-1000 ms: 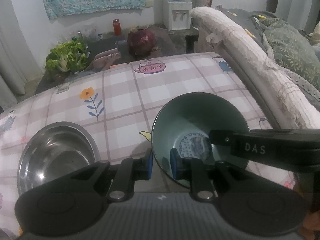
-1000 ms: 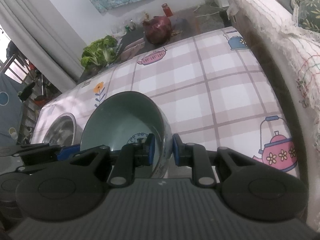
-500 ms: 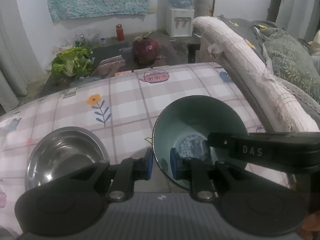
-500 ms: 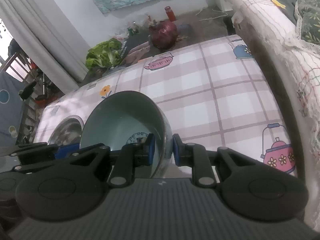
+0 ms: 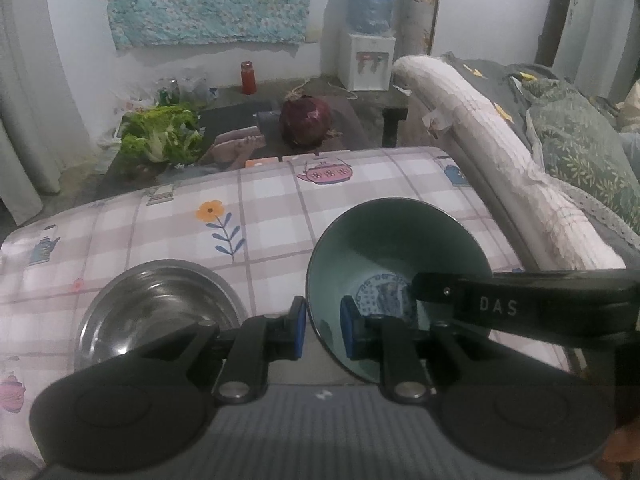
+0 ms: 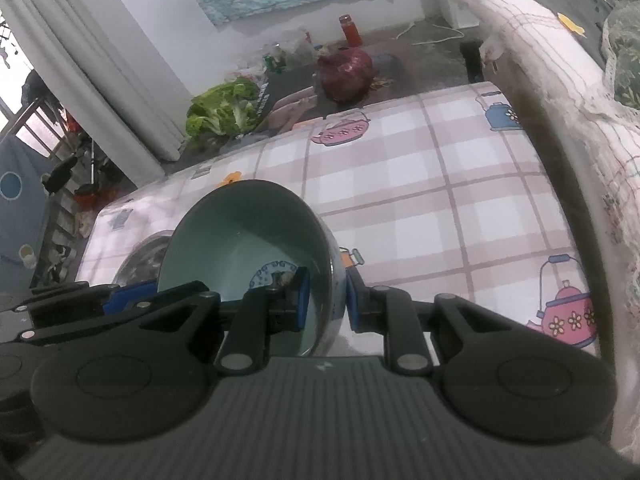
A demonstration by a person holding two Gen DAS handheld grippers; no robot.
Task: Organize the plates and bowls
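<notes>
A: Table [image 5: 360, 200], checked cloth with teapot and flower prints. More of its far edge and of the floor beyond is seen in the left wrist view than a second ago; the surface has dropped away beneath both cameras.

B: So a lift is recorded. Steel bowl [image 5: 160, 308]?

A: Left standing on the cloth, empty, just beside the lifted one on its left. It is also glimpsed behind the rim in the right wrist view [image 6: 140, 256].

B: Green bowl [image 5: 384, 248]?

A: Carried between both tools and tipped toward the cameras, its base judged clear of the cloth. Blue pattern visible in the bottom. Its place in each view is unchanged, so no slip is noted.

B: Grips?

A: Left gripper [image 5: 323, 328] is clenched on the left rim, one pad outside the wall, one inside. Right gripper [image 6: 323, 300] is clamped on the opposite rim in the same manner.

B: Meaning for the task?

A: Pick-up judged complete; transport is in hand. The steel bowl is the likely destination for nesting, though that is only inferred.
</notes>
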